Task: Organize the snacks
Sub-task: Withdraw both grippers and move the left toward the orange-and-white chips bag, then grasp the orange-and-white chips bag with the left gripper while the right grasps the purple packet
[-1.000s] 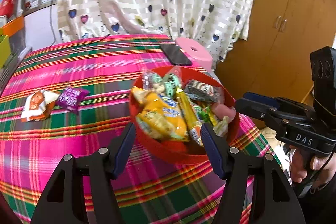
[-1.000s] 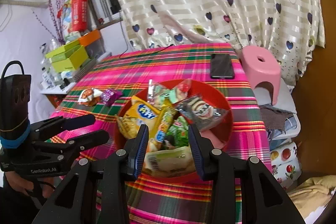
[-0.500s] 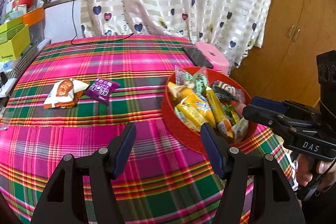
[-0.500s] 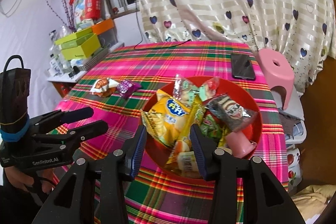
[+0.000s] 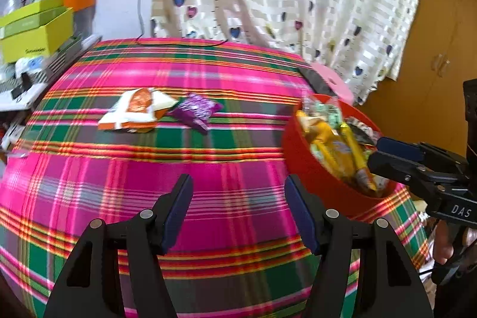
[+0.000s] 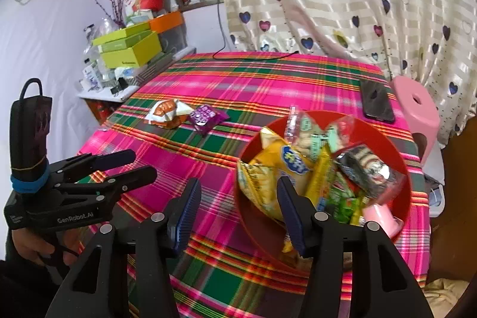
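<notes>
On a plaid-covered worktop point(image 6: 268, 85), the right hand-held gripper point(image 6: 235, 213) is spreading its jaws beside the near rim of a red bowl point(image 6: 396, 145), with nothing caught between them; a second ago the same jaws stood much closer together over the yellow packet point(image 6: 280, 163) now lying loose on the heap in the bowl. The left hand-held gripper point(image 5: 235, 210) hangs released and empty, as it was a second ago, but its view has swung off the bowl toward the bare cloth and the two snacks left outside: an orange-and-white packet point(image 5: 137, 109) and a purple packet point(image 5: 196, 109), lying just beside each other, well apart from the bowl. Judging from this, one drop into the bowl appears finished and the sorting is close to done, with those two strays the likely next targets. Both are flat, crinkly pouches lying on soft cloth, so a pinch at an edge may slide or drag fabric. A dark phone point(image 6: 377, 100) rests beyond the bowl, and a pink stool point(image 6: 417, 103) stands off the far corner.
</notes>
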Available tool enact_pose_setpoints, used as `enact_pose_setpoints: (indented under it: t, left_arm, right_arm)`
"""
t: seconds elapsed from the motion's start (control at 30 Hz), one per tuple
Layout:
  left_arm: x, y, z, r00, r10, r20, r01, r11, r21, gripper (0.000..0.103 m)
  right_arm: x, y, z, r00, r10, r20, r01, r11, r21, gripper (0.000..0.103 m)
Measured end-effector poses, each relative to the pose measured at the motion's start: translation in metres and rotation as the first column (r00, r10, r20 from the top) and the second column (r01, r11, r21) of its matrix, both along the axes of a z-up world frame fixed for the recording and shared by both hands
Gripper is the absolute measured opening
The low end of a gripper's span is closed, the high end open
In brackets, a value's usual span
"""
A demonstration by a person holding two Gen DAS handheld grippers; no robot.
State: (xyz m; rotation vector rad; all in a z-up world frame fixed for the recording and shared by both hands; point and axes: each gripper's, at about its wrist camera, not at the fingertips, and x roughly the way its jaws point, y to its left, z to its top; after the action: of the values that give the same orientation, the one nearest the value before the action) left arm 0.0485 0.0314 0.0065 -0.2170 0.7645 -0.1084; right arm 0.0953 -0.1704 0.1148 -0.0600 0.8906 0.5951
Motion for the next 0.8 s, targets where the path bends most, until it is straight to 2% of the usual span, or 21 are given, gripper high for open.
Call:
enact_pose_setpoints:
  t: [0.37, 0.63, 0.8]
  left_arm:
    - [0.013, 0.059, -0.010, 0.994, 0.106, -0.002, -0.106, 0.994, 0.017, 0.065]
    - [0.047, 0.092, -0.009, 0.994, 0.109, 0.026, -0.110, 0.992, 0.056, 0.065]
    - [0.080, 0.101, -0.011, 0.997, 0.070, 0.028, -0.073, 0.993, 0.096, 0.065]
  right_arm:
    - [0.025, 0.048, -0.007, 0.998, 0.044, -0.036, -0.044, 0.999, 0.005, 0.052]
    - [0.054, 0.083, -0.019, 0.995, 0.062, -0.080, -0.062, 0.998, 0.007, 0.052]
    - [0.071, 0.098, -0.028, 0.992, 0.049, -0.115, -0.047, 0.999, 0.016, 0.054]
